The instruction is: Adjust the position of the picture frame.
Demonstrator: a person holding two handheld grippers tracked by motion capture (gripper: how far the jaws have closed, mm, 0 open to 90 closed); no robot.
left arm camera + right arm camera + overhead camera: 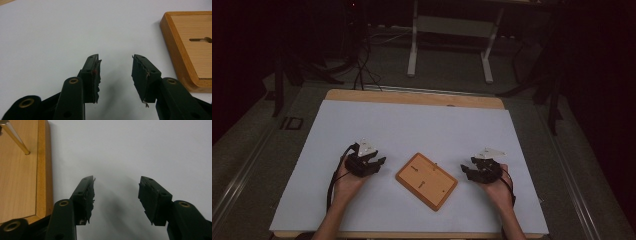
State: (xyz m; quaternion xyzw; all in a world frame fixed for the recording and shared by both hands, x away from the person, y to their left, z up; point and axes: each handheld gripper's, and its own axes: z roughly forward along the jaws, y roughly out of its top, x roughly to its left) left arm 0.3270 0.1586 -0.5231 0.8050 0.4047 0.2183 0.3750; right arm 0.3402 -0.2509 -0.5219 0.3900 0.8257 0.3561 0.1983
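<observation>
A flat wooden board (427,181) with rounded corners lies on the white table sheet (412,130), turned at an angle between the two hands. My left gripper (379,162) rests to the board's left, open and holding nothing. In the left gripper view my left gripper (116,62) hangs over bare sheet, and the board (192,47), with a keyhole slot, lies at the right. My right gripper (466,170) rests to the board's right, also open and holding nothing. In the right gripper view my right gripper (116,182) has the board (20,175) at the left, where a thin brass pin (16,138) stands.
The sheet covers a wooden table whose bare far edge (412,96) shows. Beyond it, on the dark floor, stand a white desk frame (452,35), black stands and cables (359,65). Both of the person's forearms enter from the bottom edge.
</observation>
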